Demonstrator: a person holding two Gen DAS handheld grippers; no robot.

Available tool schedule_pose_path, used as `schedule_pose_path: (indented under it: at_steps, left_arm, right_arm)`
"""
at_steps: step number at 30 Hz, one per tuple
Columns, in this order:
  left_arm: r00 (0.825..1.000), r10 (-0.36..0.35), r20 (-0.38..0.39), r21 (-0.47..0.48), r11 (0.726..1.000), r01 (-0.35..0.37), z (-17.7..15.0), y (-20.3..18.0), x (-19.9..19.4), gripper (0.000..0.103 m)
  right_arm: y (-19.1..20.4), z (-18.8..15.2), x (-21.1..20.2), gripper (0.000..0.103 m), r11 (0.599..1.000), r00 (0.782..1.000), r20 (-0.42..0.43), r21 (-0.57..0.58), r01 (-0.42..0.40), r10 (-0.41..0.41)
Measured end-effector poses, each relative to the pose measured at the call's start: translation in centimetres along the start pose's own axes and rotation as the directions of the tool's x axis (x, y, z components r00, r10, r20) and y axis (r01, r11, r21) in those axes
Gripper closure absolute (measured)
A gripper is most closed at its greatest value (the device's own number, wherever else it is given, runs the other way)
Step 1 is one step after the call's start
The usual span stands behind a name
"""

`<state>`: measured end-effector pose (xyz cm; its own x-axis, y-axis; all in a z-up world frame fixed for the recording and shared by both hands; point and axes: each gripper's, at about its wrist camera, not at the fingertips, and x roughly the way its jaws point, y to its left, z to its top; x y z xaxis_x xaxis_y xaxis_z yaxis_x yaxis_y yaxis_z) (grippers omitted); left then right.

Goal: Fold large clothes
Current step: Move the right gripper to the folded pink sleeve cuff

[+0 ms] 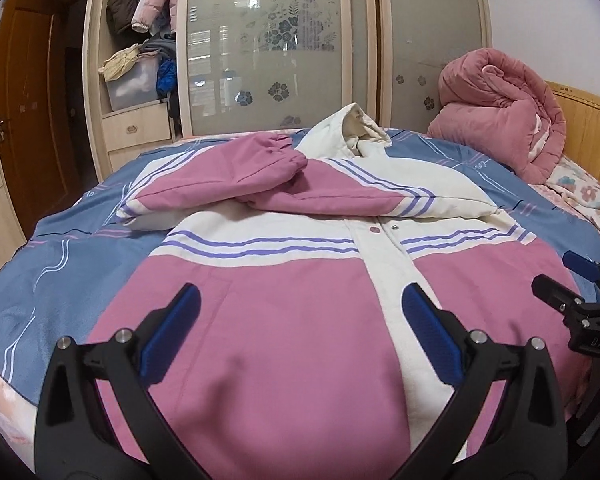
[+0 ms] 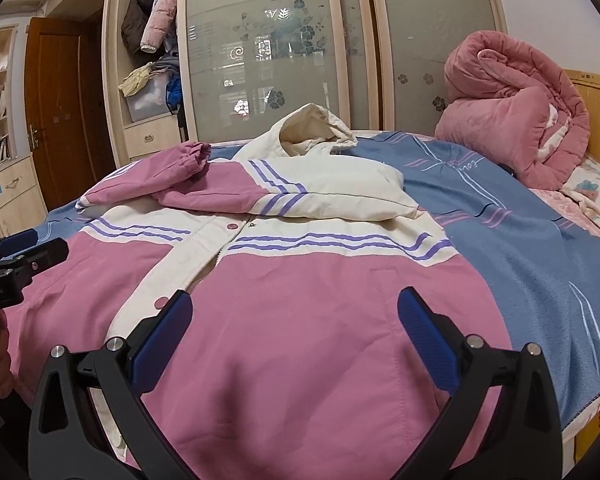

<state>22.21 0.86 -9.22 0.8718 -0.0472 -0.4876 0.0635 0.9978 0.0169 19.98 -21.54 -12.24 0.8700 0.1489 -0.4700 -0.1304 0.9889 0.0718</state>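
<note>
On the bed (image 1: 40, 240), pink-and-cream jacket (image 1: 284, 340), sleeves seemingly folded across.

A large hooded jacket (image 1: 284, 320) lies front side up, spread flat on a blue bedspread (image 1: 80, 252), its hem nearest the cameras and its cream hood (image 1: 356, 128) at the far end. It is pink in the lower body and cream across the chest, with thin purple stripes and a cream snap placket (image 1: 384, 248) down the middle. Both pink-and-cream sleeves (image 1: 236, 168) are folded inward across the chest, overlapping each other just below the hood.
</note>
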Motion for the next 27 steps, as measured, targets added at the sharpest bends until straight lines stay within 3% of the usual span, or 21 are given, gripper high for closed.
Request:
schedule_pose_path:
  at_steps: [10,16,18,20,22,25,26,27]
  left_arm:
    - [1.0,-0.024,0.006,-0.027,0.999,0.024,0.4,1.1,-0.8,0.002]
    - [0.999,-0.028,0.021,-0.041,0.999,0.028,0.8,1.6,-1.3,0.002]
    - [0.999,-0.023,0.023,-0.05,0.998,0.024,1.0,2.1,-1.4,0.002]
    - [0.999,-0.021,0.029,-0.066,0.998,0.023,1.1,2.6,-1.6,0.002]
    - [0.999,-0.015,0.032,-0.083,0.996,0.017,1.2,3.3,-1.6,0.002]
    - [1.0,-0.014,0.026,-0.106,0.994,0.016,1.3,4.1,-1.4,0.002]
    - [1.0,-0.011,0.023,-0.111,0.994,0.013,1.4,4.3,-1.3,0.002]
    - [1.0,-0.01,0.022,-0.115,0.993,0.013,1.4,4.5,-1.3,0.002]
  right_arm:
    - [0.5,1.4,0.3,0.001,1.0,0.999,-0.035,0.009,-0.022,0.023]
    - [2.1,6.6,0.6,0.001,0.986,0.983,-0.094,0.069,-0.153,0.159]
    - [3.0,9.5,1.6,0.001,0.965,0.96,-0.131,0.125,-0.231,0.246]
    - [3.9,12.3,3.5,0.001,0.929,0.92,-0.185,0.209,-0.306,0.345]
    - [4.4,14.2,5.7,0.001,0.877,0.874,-0.21,0.312,-0.365,0.439]
    - [5.7,16.4,11.5,0.003,0.778,0.778,-0.255,0.464,-0.423,0.575]
    - [6.2,16.7,12.9,0.007,0.766,0.761,-0.269,0.484,-0.423,0.59]
    - [6.8,16.9,14.8,0.017,0.752,0.738,-0.293,0.509,-0.418,0.608]
